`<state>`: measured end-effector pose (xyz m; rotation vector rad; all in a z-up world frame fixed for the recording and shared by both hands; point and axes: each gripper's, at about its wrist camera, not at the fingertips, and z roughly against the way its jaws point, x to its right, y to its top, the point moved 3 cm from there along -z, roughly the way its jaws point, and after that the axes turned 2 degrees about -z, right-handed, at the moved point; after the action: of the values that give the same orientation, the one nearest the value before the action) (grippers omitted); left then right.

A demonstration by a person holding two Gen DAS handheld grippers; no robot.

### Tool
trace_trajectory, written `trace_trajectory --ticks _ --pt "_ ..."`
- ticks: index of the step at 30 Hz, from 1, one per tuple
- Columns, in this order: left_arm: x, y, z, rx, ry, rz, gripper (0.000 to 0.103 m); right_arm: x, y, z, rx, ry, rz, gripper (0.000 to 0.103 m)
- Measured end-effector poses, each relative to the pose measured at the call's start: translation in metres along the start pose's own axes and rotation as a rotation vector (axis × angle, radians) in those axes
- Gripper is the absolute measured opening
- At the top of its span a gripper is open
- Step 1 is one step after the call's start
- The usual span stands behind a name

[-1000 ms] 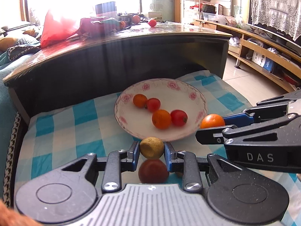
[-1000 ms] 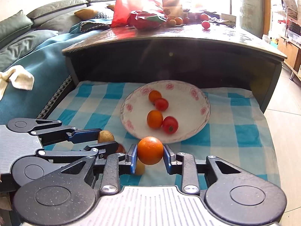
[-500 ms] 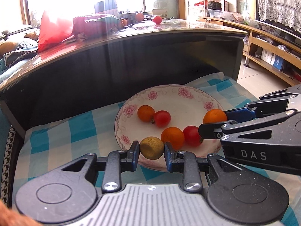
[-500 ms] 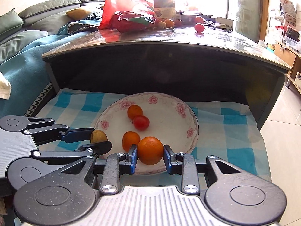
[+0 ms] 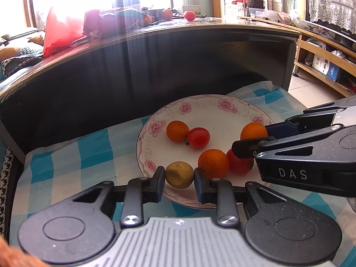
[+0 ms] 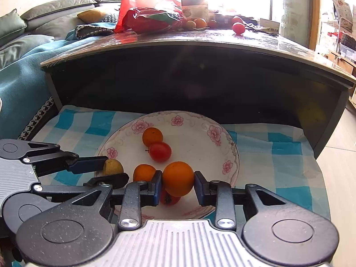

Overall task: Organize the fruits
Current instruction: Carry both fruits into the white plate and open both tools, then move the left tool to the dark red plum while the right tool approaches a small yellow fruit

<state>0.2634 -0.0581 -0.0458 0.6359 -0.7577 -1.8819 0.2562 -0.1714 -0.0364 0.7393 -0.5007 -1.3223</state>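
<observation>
Left gripper [image 5: 179,175] pinches a yellowish fruit [image 5: 179,174] over the floral plate's [image 5: 224,104] near rim; right gripper [image 6: 177,179] clamps an orange [image 6: 178,178] above the plate's middle, over a tomato [image 6: 170,198]. Lower each to a bare patch before releasing. Both grippers slant downward, side by side.

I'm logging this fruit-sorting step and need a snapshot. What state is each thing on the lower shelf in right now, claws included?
Left claw: shut on the yellow-brown fruit.
Yellow-brown fruit: held, over the plate's near rim.
Right claw: shut on the large orange.
Large orange: held, above the plate.
Flowered plate: upright on the checked cloth, holding four loose fruits.
Two small oranges, two tomatoes: lying loose in the plate.
Checked cloth: spread flat, slightly wrinkled.
</observation>
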Motion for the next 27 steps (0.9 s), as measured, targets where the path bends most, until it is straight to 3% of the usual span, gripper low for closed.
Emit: trace_trajectory --ticks 7,27 --pt "0.001 0.002 0.001 0.008 0.003 0.003 0.042 0.004 0.003 0.0 0.005 0.014 -0.024 0.034" --pt "-0.011 0.012 0.046 0.061 0.013 0.051 0.043 -0.001 0.023 0.044 0.097 0.036 -0.07 0.035"
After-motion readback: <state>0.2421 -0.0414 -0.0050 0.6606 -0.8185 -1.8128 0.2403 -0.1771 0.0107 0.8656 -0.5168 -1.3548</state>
